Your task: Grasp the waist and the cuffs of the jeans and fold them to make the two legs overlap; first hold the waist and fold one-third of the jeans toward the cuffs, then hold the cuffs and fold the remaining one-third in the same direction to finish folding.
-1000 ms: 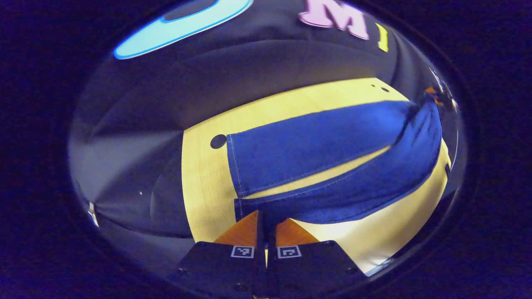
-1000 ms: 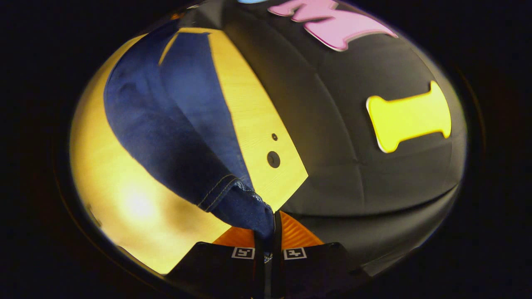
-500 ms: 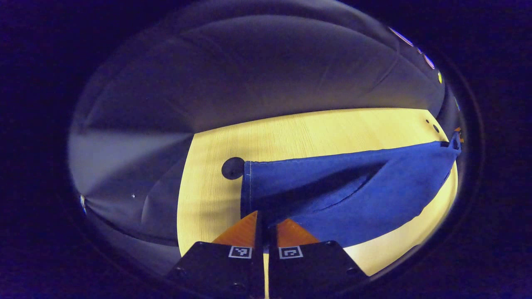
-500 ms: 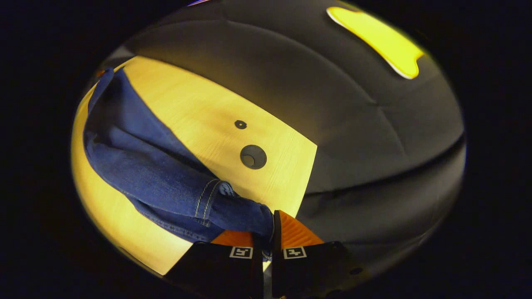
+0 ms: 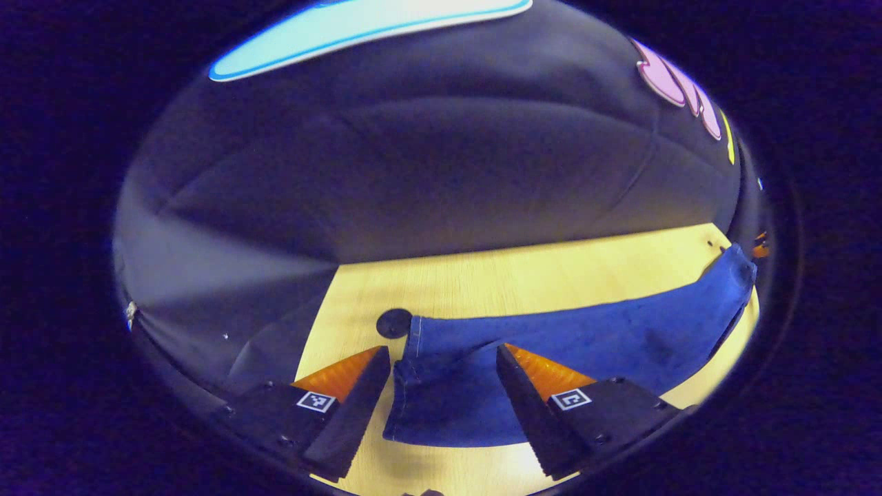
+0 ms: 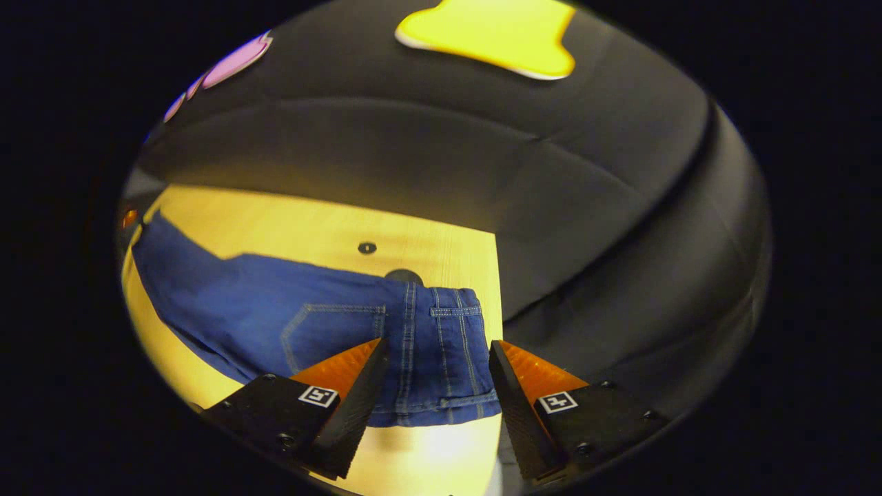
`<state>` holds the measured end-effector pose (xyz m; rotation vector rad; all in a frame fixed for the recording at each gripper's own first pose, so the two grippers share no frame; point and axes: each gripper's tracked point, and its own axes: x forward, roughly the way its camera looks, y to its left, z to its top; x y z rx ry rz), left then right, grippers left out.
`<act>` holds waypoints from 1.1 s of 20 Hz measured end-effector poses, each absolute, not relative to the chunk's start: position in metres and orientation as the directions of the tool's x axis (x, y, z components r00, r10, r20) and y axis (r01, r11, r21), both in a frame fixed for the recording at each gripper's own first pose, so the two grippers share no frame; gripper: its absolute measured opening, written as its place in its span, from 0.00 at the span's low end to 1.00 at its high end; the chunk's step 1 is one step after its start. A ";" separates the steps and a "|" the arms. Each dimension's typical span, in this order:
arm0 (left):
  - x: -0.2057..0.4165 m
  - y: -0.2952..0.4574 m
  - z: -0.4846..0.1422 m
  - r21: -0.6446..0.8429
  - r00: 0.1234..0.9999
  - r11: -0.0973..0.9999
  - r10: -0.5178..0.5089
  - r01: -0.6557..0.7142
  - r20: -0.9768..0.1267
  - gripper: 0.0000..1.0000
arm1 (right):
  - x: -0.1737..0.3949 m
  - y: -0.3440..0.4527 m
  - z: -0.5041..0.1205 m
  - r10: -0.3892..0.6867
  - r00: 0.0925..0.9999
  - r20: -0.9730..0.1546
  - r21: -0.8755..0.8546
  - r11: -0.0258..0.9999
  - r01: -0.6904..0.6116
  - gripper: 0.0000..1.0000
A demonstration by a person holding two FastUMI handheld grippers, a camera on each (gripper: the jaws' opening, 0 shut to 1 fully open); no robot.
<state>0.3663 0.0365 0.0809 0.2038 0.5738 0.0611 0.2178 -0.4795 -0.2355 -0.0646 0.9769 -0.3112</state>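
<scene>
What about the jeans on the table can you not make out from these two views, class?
- Left gripper view: the jeans run to the right rim; their waist end is squeezed small and unclear.
- Right gripper view: the cuffs lie past the left rim, too small to tell.
- Both views: whether the legs overlap exactly; the top layer hides the lower one.
- Each open claw covers denim beneath its fingers.

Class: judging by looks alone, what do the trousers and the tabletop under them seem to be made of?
Jeans: blue denim, matte and woven, with pale contrast stitching on pocket and waistband. Table: pale wood or wood-look laminate, smooth, with fine straight grain lines; the pictures leave open which.
</scene>
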 end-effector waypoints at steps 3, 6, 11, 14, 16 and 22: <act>0.342 0.019 0.121 0.188 0.914 0.979 0.148 -0.081 -0.379 0.98 | 0.203 -0.474 -0.209 -0.350 0.598 -0.721 -0.138 0.918 0.371 0.89; 0.309 -0.004 0.151 0.110 0.947 0.986 0.154 -0.127 -0.281 0.98 | 0.183 -0.473 -0.217 -0.397 0.612 -0.684 -0.095 0.880 0.465 0.90; 0.262 -0.081 0.166 -0.029 0.967 0.994 0.093 -0.103 -0.238 0.98 | 0.157 -0.490 -0.251 -0.440 0.549 -0.710 -0.078 0.825 0.560 0.94; 0.258 -0.134 0.180 -0.126 0.985 0.992 -0.002 -0.020 -0.171 0.96 | 0.147 -0.517 -0.264 -0.484 0.510 -0.711 -0.044 0.755 0.655 0.99; 0.254 -0.156 0.175 -0.093 0.975 0.995 -0.060 0.041 -0.214 0.96 | 0.145 -0.528 -0.285 -0.469 0.491 -0.734 0.048 0.685 0.727 0.99; 0.249 -0.187 0.148 -0.118 0.946 0.989 -0.118 0.086 -0.303 0.96 | 0.153 -0.547 -0.318 -0.462 0.477 -0.748 0.124 0.609 0.784 0.99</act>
